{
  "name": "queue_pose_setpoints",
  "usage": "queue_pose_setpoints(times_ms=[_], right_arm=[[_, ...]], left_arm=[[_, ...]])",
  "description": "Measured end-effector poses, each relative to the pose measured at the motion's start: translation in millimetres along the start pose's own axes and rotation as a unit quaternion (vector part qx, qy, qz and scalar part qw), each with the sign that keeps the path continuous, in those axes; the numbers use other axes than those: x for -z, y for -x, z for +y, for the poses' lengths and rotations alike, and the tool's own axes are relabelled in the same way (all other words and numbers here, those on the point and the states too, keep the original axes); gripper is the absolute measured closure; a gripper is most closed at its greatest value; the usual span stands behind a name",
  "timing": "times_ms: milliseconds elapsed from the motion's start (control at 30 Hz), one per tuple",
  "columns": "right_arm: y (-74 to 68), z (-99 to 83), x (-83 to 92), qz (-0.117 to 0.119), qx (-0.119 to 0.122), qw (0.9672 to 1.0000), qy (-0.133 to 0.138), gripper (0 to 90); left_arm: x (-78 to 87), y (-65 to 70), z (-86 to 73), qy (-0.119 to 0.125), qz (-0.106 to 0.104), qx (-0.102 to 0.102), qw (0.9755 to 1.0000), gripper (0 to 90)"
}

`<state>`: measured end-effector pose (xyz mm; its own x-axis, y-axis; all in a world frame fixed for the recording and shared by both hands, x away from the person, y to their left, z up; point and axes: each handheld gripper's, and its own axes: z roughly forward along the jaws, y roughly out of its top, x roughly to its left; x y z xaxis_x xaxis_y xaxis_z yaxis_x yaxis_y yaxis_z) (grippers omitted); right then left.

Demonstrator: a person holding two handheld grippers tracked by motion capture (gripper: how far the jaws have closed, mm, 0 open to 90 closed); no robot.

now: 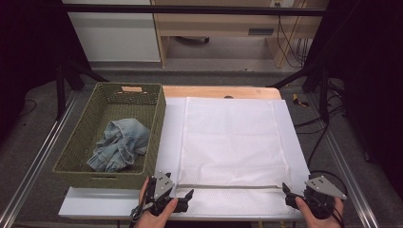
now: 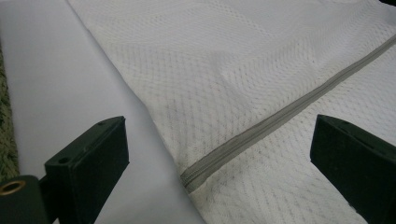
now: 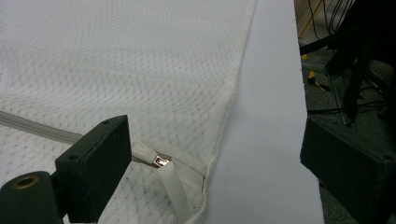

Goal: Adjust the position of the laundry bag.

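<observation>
A white mesh bag (image 1: 230, 137) lies flat on the white table cover (image 1: 294, 137), with a grey zipper (image 1: 228, 186) running across its near end. In the left gripper view the zipper's closed end (image 2: 191, 175) lies between my open jaws. My left gripper (image 1: 187, 198) hovers by the bag's near left corner, holding nothing. At the near right corner my right gripper (image 1: 287, 194) stands open; in its view the zipper pull (image 3: 161, 162) with its white tab (image 3: 175, 191) sits just off the left jaw. A crumpled pair of jeans (image 1: 121, 145) rests in the woven basket (image 1: 157, 123).
The green woven basket stands on the table's left side, right against the cover's edge. Black frame legs (image 1: 323, 95) and cables (image 1: 316, 142) stand off the table's right side. A wooden table edge (image 1: 214, 90) shows beyond the bag.
</observation>
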<state>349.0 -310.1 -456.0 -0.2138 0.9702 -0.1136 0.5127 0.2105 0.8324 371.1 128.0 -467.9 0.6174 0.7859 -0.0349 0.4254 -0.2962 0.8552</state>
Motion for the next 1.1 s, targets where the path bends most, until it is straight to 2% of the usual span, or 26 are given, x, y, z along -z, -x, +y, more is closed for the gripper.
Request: queue_pose_setpoints(times_ms=[167, 367, 700, 800, 867, 1000, 1067, 1100], right_arm=[[-1.1, 0.6, -0.2, -0.001, 0.000, 1.0000, 0.000, 8.1], [-0.3, 1.3, 0.3, -0.005, -0.003, 1.0000, 0.000, 8.2], [-2.8, 4.9, 2.8, -0.017, -0.008, 0.9997, 0.015, 4.9], [-3.6, 5.3, 2.2, -0.014, -0.009, 0.9998, 0.013, 4.9], [-4.1, 5.1, 1.9, -0.011, -0.006, 0.9998, 0.014, 4.9], [-4.5, 5.2, 1.2, -0.011, -0.004, 0.9998, 0.013, 4.9], [-4.8, 4.6, 0.5, -0.009, -0.002, 0.9999, 0.010, 4.9], [-4.8, 4.5, 0.5, -0.009, -0.002, 0.9999, 0.010, 5.0]], left_arm=[[-0.2, 1.0, 0.5, -0.008, 0.000, 0.004, 1.0000, 4.7], [0.2, 3.8, 2.1, -0.013, 0.002, -0.009, 0.9999, 5.4], [4.8, 9.2, 11.1, -0.003, 0.012, -0.026, 0.9996, 5.5], [3.7, 10.7, 18.1, -0.003, 0.012, -0.040, 0.9991, 5.4], [1.3, 10.3, 24.8, -0.002, 0.027, -0.046, 0.9986, 5.4], [-5.7, 8.2, 37.4, -0.006, 0.026, -0.043, 0.9987, 5.7], [-15.8, 3.4, 51.4, -0.001, 0.031, -0.040, 0.9987, 6.9], [-20.0, 0.8, 55.9, 0.000, 0.029, -0.030, 0.9991, 7.0]])
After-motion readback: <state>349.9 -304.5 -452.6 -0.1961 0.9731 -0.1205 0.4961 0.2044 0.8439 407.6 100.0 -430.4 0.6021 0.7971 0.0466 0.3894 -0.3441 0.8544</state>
